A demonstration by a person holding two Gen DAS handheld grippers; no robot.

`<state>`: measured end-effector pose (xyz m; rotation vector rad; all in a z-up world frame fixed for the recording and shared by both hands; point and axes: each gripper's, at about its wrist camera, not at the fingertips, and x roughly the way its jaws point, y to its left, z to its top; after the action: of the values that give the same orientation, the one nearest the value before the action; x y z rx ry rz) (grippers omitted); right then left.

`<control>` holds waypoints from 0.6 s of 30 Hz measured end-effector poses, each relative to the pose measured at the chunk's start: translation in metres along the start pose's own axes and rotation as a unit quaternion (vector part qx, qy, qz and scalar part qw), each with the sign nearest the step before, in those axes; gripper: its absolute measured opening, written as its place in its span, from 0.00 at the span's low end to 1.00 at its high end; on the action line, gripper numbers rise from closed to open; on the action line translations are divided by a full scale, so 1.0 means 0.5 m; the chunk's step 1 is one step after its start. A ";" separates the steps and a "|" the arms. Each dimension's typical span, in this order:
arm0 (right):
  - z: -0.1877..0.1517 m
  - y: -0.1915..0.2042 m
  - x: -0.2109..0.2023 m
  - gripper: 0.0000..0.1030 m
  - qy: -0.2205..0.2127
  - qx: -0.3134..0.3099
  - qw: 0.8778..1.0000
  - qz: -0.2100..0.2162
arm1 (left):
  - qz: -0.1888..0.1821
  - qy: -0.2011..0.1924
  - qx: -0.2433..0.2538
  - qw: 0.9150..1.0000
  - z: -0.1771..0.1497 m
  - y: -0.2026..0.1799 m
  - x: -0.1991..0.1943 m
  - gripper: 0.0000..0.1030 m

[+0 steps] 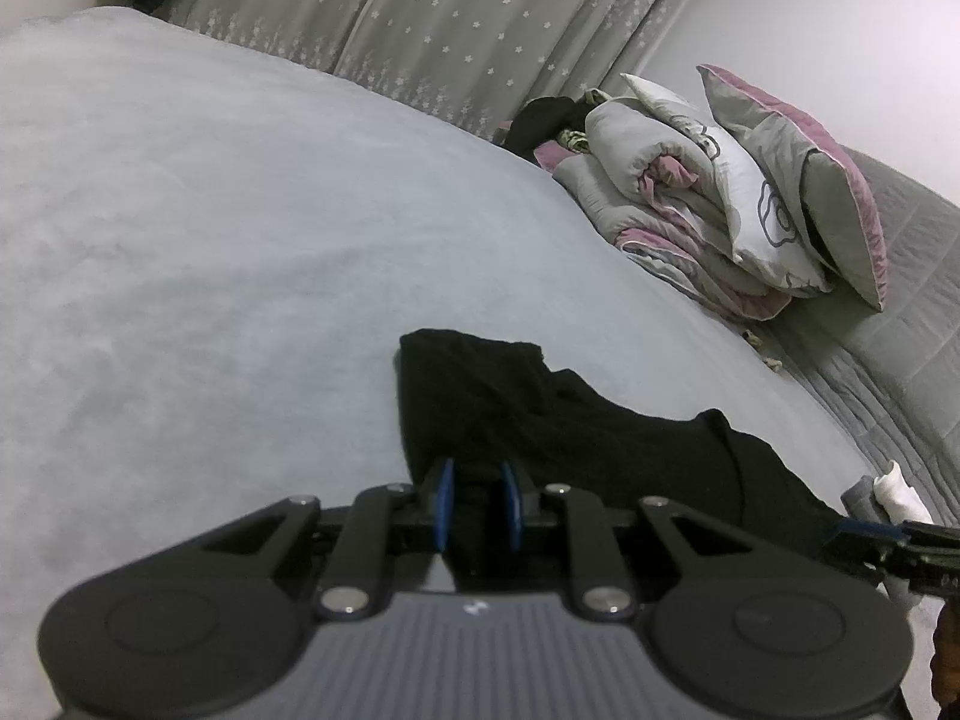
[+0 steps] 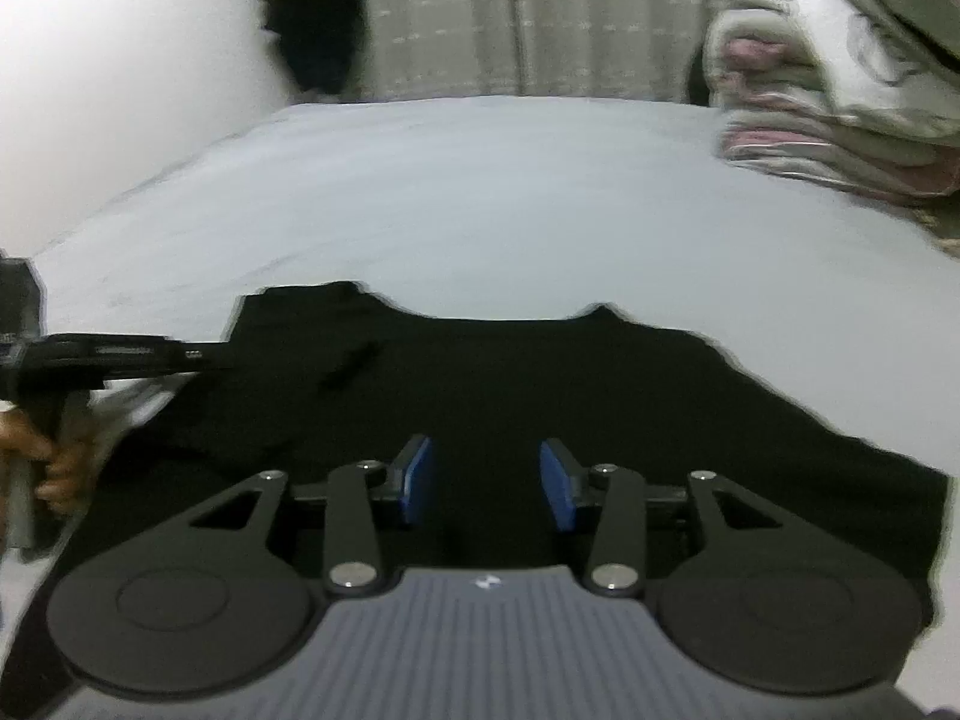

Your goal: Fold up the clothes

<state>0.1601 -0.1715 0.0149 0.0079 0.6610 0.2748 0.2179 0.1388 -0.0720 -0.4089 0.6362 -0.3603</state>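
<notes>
1 pale grey bed (image 1: 180, 240) fills both views, with 1 black garment (image 1: 540, 414) spread flat on its near part. At the garment's left end, the left gripper (image 1: 477, 504) has its 2 blue pads (image 1: 445, 498) drawn close on a fold of the black cloth, grasping it. Farther right, the right gripper (image 2: 485, 483) hovers over the middle of the garment with its 2 pads (image 2: 417, 480) apart and nothing pinched between them. In the right wrist view, 1 hand (image 2: 57, 462) shows at the left edge. Behind hangs 1 star-patterned curtain (image 1: 420, 30). At the far right sits 1 pile of folded bedding (image 1: 672, 204), with 2 pillows (image 1: 804, 180) leaning on it.
</notes>
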 end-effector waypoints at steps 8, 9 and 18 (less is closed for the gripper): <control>-0.005 -0.067 -0.018 0.52 -0.031 0.029 0.999 -0.030 | 0.002 -0.005 0.040 0.999 -0.007 -0.033 -0.012 0.53; -0.003 -0.068 -0.023 0.55 -0.036 0.020 0.999 -0.033 | 0.007 -0.003 0.050 0.999 -0.008 -0.043 -0.015 0.58; -0.015 -0.144 -0.032 0.67 -0.003 0.018 0.997 -0.069 | 0.053 0.017 0.044 0.997 0.024 -0.113 -0.049 0.64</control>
<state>0.1614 -0.2454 0.0119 -0.0029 0.6582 0.1308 0.1959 0.1042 -0.0245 -0.2838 0.6696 -0.2937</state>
